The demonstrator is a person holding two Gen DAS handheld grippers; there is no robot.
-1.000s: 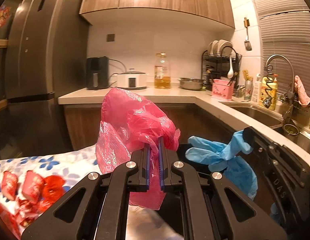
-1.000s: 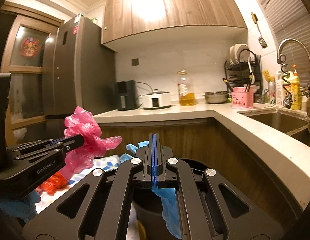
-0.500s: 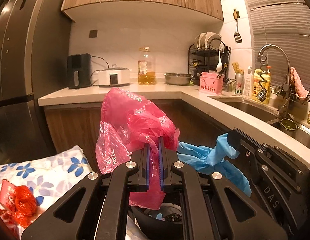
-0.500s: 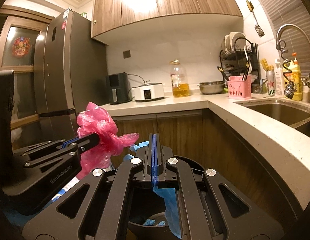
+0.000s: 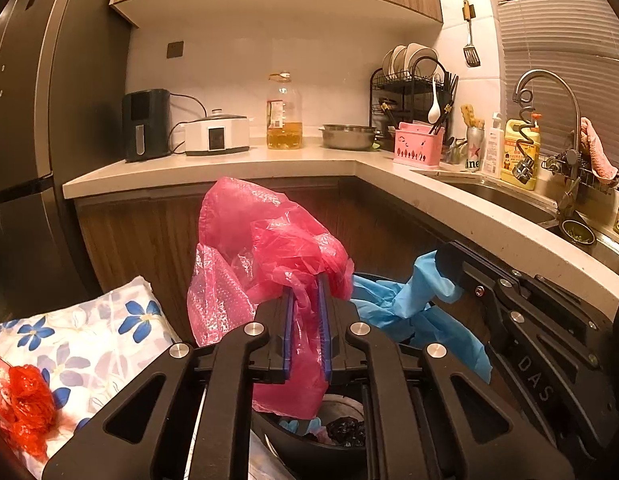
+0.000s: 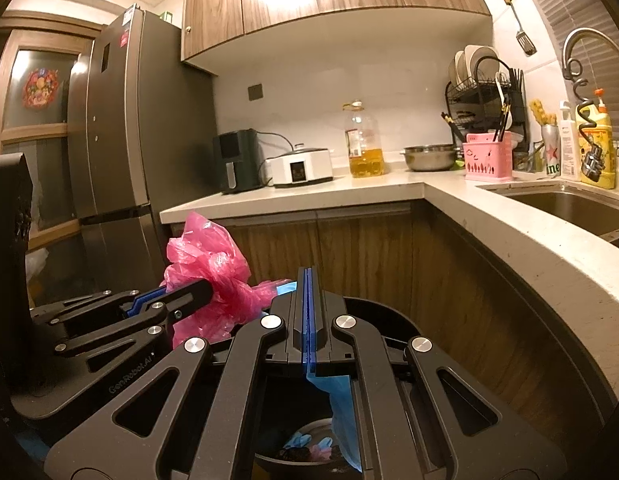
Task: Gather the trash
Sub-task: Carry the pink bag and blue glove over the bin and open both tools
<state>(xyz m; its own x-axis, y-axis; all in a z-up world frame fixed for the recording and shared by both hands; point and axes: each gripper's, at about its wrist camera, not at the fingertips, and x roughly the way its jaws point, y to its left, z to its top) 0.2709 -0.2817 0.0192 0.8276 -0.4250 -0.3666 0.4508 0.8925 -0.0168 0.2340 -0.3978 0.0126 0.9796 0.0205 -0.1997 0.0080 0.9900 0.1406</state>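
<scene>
My left gripper [image 5: 306,292] has a crumpled pink plastic bag [image 5: 261,240] between its blue pads; its jaws are opening a little and the bag still hangs from them. Right of it, my right gripper [image 5: 449,256] is shut on a blue glove [image 5: 405,300]. In the right wrist view the right gripper [image 6: 307,276] pinches the glove [image 6: 341,412], which dangles below the fingers. The left gripper [image 6: 201,286] with the pink bag [image 6: 213,264] is at its left. Both hang over a dark trash bin [image 6: 389,320] holding blue gloves and dark scraps [image 5: 341,428].
A floral-cloth surface [image 5: 109,344] with red wrappers [image 5: 25,400] lies at the lower left. A wooden cabinet under a pale L-shaped counter [image 5: 449,204] stands behind the bin. The counter carries appliances, an oil bottle and a sink [image 5: 509,200]. A dark fridge [image 6: 121,160] is at left.
Both grippers moved forward and down with their loads; the bin's inside came into view below. The gap between the left pads is slightly wider. The floral cloth slid left.
</scene>
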